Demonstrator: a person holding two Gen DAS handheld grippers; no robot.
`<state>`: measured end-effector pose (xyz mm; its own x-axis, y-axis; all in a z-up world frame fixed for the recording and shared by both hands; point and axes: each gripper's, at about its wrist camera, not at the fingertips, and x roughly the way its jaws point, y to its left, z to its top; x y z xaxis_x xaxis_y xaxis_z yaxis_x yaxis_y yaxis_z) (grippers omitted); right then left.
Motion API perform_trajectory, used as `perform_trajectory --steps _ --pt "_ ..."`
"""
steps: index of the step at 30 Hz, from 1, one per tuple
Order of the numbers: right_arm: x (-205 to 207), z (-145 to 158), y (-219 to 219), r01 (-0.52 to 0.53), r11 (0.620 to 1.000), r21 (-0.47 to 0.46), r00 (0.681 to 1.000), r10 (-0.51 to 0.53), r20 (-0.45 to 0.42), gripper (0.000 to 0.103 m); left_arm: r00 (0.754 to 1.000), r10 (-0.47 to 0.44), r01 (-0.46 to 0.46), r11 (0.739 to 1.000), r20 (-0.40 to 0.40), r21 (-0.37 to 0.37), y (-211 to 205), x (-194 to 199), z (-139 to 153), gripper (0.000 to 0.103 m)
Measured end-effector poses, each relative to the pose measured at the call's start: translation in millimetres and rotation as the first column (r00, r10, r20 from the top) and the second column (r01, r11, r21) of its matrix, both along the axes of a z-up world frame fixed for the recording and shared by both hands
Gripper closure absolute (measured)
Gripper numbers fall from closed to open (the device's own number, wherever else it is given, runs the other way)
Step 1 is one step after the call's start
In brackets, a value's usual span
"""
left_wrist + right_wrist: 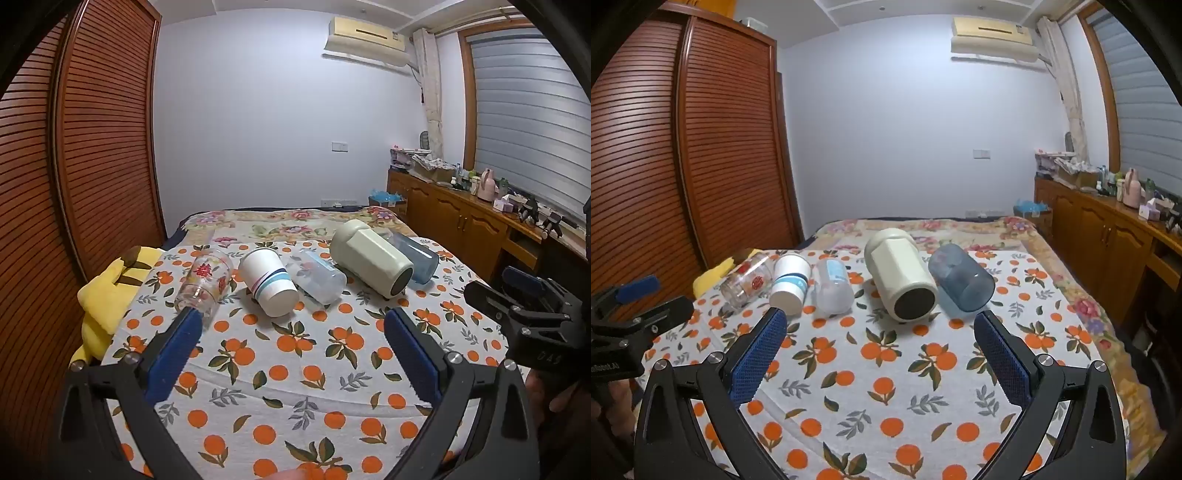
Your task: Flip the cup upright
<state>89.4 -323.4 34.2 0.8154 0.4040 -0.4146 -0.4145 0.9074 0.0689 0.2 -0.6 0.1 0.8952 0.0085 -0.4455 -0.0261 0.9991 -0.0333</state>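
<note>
Five vessels lie on their sides in a row across an orange-print cloth (886,369) spread over a bed. The reference landmark is the cream tumbler (903,275), the largest of the five, with its dark circular end facing the cameras.

Positions relative to the cream tumbler:
- Blue translucent cup (960,278): just beside it on the right, apparently touching, open mouth toward the cameras.
- Clear plastic cup (833,286): near it on the left, separated by a narrow gap.
- White paper cup (788,284), with blue stripes: left of the clear plastic cup.
- Printed glass (746,280), with red motifs: farthest left, at the cloth's edge beside a yellow plush toy (99,295).

No vessel stands upright.

Left gripper (291,321): jaws wide apart, holding nothing, suspended over the cloth nearer the cameras than the row. One blue pad (177,350) overlaps the printed glass in the left wrist view; contact cannot be determined.

Right gripper (881,321): jaws wide apart, holding nothing, positioned in front of the cream tumbler.
</note>
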Motion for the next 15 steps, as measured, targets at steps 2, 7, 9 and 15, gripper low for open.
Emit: perform_trajectory --steps 2,7,9,15 --pt "0.0 0.2 -0.2 0.003 1.000 0.003 1.000 -0.003 0.004 0.000 1.000 0.000 0.000 1.000 0.001 -0.001 0.0 0.1 -0.1 0.003" --pt "-1.0 -0.2 -0.3 0.006 1.000 0.002 1.000 -0.006 0.007 0.000 1.000 0.000 0.000 1.000 0.002 -0.005 0.2 1.2 -0.2 0.003" --pt "-3.1 -1.1 -0.5 0.006 1.000 0.003 1.000 -0.006 0.006 0.000 1.000 -0.001 0.001 1.000 0.004 0.002 -0.5 0.2 -0.3 0.003" --pt "0.0 -0.5 -0.4 0.005 1.000 0.006 1.000 -0.005 -0.002 0.000 1.000 -0.004 0.004 1.000 0.002 0.002 -1.0 2.5 -2.4 0.003"
